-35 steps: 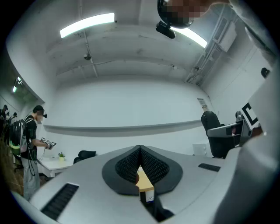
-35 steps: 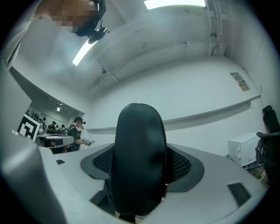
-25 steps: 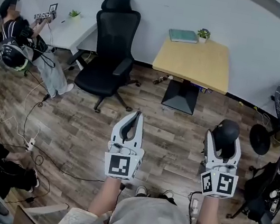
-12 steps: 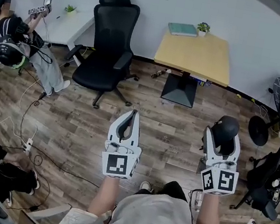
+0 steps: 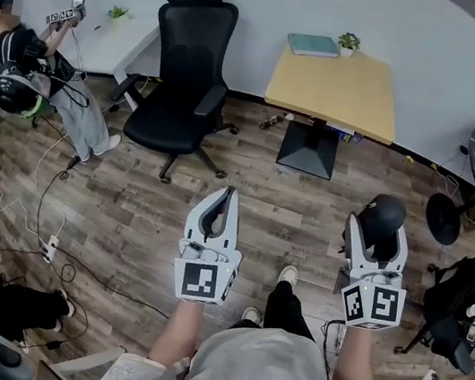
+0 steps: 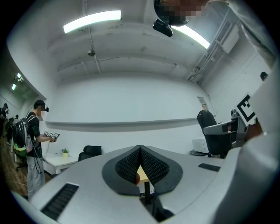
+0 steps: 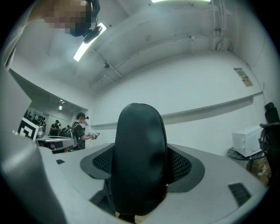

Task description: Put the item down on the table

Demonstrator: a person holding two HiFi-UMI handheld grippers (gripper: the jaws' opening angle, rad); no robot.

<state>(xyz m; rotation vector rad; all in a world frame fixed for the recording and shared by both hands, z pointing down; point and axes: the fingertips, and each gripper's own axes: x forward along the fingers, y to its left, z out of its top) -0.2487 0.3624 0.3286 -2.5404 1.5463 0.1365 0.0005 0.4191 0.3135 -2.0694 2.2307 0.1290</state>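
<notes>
Office room, wood-plank floor, white walls. A dark rounded item is clamped between the jaws of the right gripper, held above the floor in front of the person. The left gripper has its jaws closed tip to tip on nothing. The yellow table stands well apart by the far wall, with a black chair to its left. Judgement: carrying step; placement not begun. Next move calls for reaching the table, lowering onto bare tabletop, then parting the jaws.
</notes>
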